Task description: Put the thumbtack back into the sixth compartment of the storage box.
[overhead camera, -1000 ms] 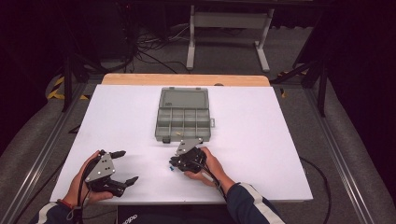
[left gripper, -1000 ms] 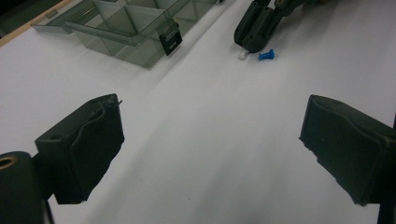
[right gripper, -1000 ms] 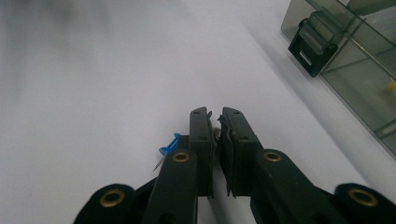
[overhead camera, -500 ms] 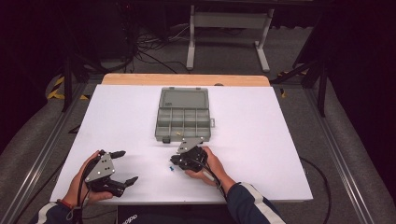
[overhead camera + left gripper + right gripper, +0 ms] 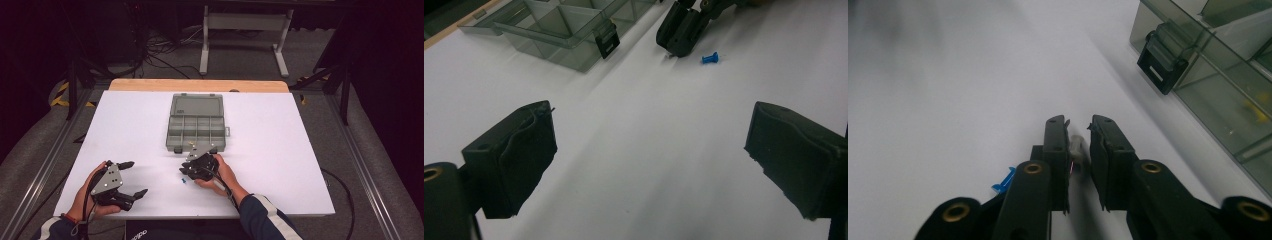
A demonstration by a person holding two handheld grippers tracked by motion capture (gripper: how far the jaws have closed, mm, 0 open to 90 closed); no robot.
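Right gripper (image 5: 1079,131) nearly closed around a small grey piece (image 5: 1077,146), just at 6 o'clock of the compartment box (image 5: 196,122). Blue pin (image 5: 709,58) on the table (image 5: 300,150) beside it. Left gripper (image 5: 649,145) wide open, empty.

Both hands low on the table, a gripper in each.

The left gripper (image 5: 127,178) rests with its jaws spread wide. The right gripper (image 5: 1079,142), held in the right hand (image 5: 225,174), has its jaws drawn nearly together, a narrow gap between them.
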